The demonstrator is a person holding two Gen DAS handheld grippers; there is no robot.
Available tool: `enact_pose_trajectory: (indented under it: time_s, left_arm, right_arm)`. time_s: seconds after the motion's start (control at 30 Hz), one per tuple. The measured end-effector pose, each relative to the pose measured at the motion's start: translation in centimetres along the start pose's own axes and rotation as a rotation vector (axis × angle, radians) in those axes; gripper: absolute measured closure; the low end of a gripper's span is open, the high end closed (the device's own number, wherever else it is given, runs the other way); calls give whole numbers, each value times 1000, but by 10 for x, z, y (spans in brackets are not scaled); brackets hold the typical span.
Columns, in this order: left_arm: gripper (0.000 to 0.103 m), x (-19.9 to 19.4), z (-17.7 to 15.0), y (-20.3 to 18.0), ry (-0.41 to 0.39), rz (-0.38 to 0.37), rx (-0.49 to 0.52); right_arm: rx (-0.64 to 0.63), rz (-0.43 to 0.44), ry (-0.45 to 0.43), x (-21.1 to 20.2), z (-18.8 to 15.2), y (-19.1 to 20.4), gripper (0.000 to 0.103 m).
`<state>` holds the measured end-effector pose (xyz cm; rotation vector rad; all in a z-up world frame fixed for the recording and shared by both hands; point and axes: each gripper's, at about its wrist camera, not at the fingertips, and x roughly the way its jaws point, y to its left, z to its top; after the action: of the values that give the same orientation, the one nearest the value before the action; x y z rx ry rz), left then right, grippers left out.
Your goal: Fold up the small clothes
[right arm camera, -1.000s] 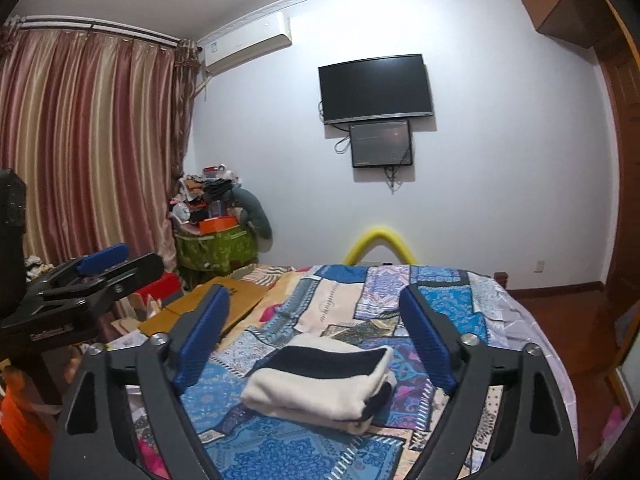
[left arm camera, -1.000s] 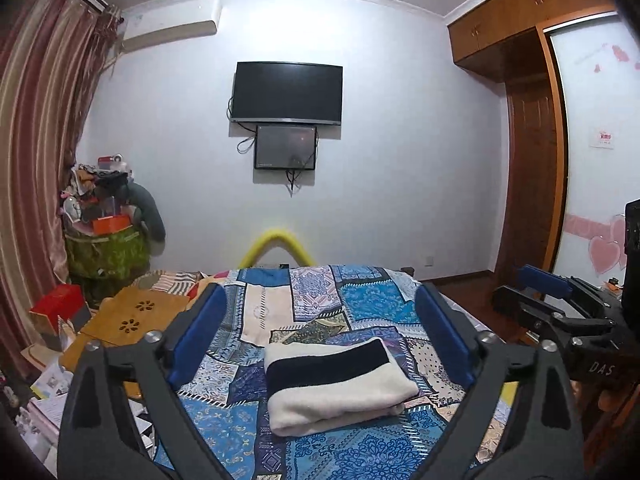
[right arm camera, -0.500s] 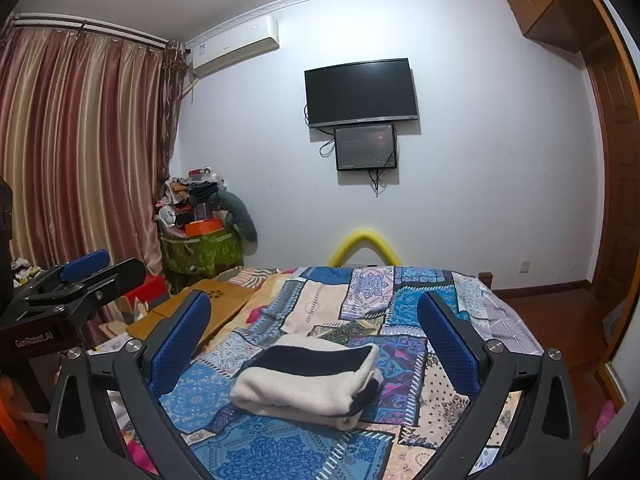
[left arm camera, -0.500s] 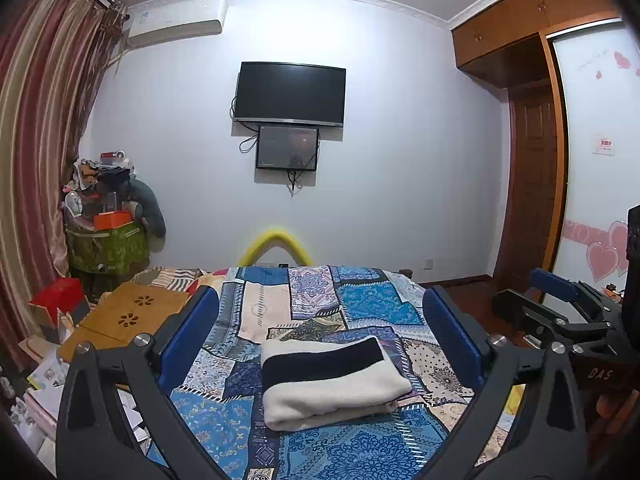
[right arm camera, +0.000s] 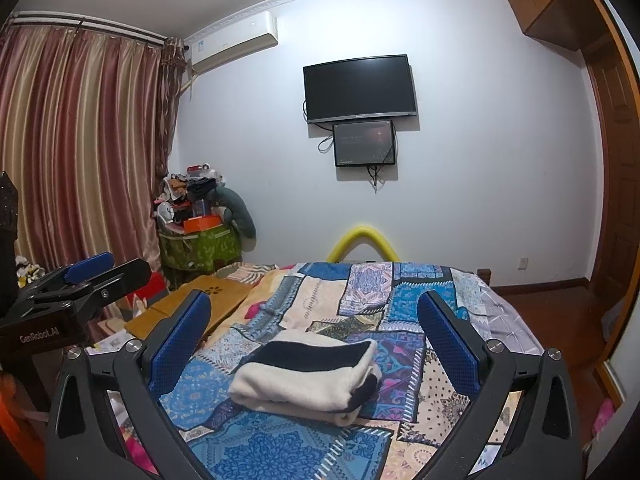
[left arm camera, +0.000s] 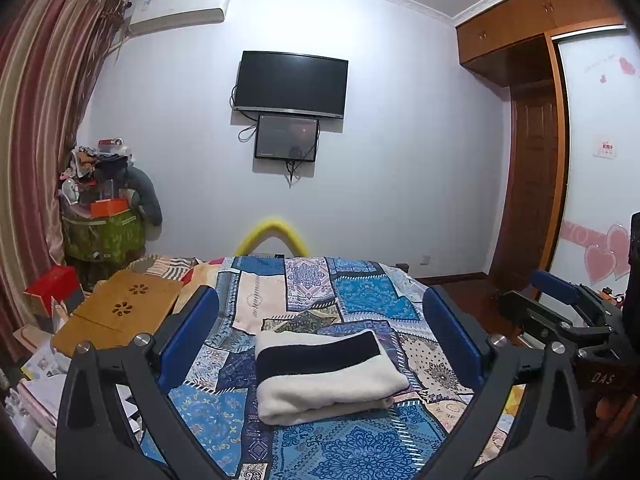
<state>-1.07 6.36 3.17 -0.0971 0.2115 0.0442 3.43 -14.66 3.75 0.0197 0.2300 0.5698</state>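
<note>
1. Since a moment ago the right gripper (right arm camera: 314,338) has spread its blue pads wider – they now stand fully apart with nothing pressed between them – and the left gripper (left arm camera: 320,336) looks a touch wider too; neither hand has shifted from its spot.
2. The folded garment (left arm camera: 326,376), a cream piece with a broad dark band across its top, lies on the patchwork bedspread (left arm camera: 360,296) in a neat thick bundle. It sits where it sat before, untouched by either tool.
3. From the left wrist view the bundle shows in the gap between the left gripper's parted pads, but farther out on the bed and clear of them; its folded edge faces the camera.
4. From the right wrist view the same bundle (right arm camera: 308,380) lies ahead between the parted pads, its layered end turned toward the right.
5. Each gripper appears at the edge of the other's view – the right one at the far right of the left view, the left one at the far left of the right view.
6. A wooden lap desk (left arm camera: 120,316) rests beside the bedspread on the left, and a dark television (left arm camera: 291,84) hangs on the far wall above a smaller screen (left arm camera: 287,137).
7. Striped curtains (right arm camera: 80,152) cover the left side, with an air conditioner (right arm camera: 236,42) mounted high near them.
</note>
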Motion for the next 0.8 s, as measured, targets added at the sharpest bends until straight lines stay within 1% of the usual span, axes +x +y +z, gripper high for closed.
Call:
enact_pose_trajectory:
  time_s: [0.53, 0.8]
  left_arm:
    - [0, 5, 1, -2, 13, -7, -1]
    - [0, 4, -1, -5, 13, -15, 18]
  right_arm:
    - [6, -4, -2, 0, 0, -3, 0]
    - [9, -13, -4, 0, 0, -5, 0]
